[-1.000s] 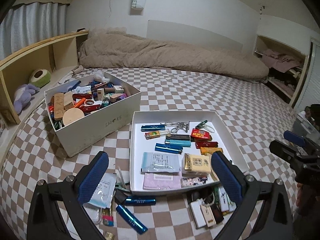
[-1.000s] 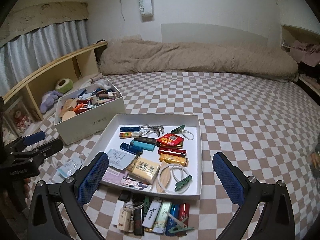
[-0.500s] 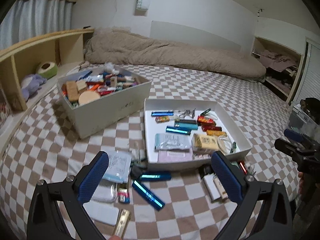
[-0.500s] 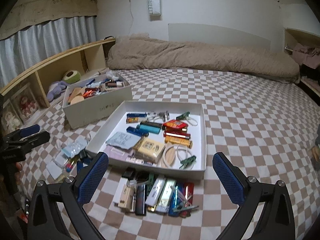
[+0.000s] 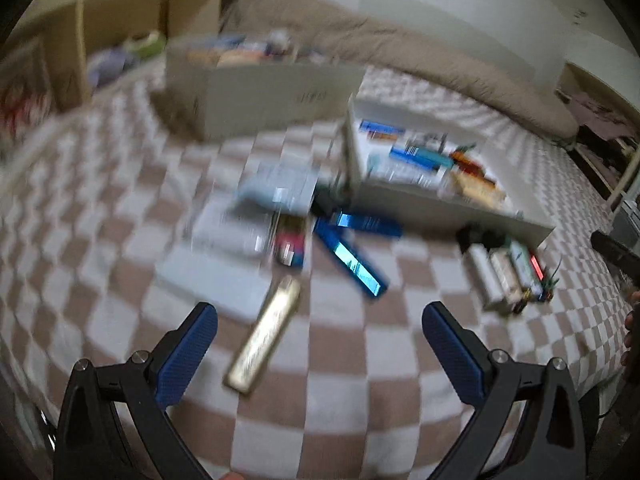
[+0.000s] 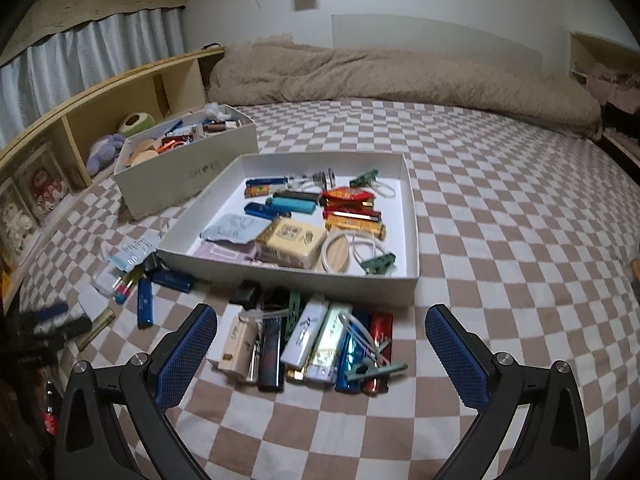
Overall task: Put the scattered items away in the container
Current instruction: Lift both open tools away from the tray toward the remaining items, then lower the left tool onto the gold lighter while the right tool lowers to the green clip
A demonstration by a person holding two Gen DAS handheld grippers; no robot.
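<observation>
Checkered bed (image 6: 500, 200): white tray (image 6: 412, 216) approx half filled; lighter pile (image 6: 316, 344) & gold lighter (image 5: 264, 344) still outside. Left claw (image 5: 320, 330), right claw (image 6: 320, 332) both spread wide, empty.

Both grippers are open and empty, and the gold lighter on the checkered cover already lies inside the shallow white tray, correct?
Not quite. The gold lighter lies outside the shallow white tray, on the checkered cover just ahead of the left gripper, as the left wrist view shows. Both it and the right gripper are open and empty.
</observation>
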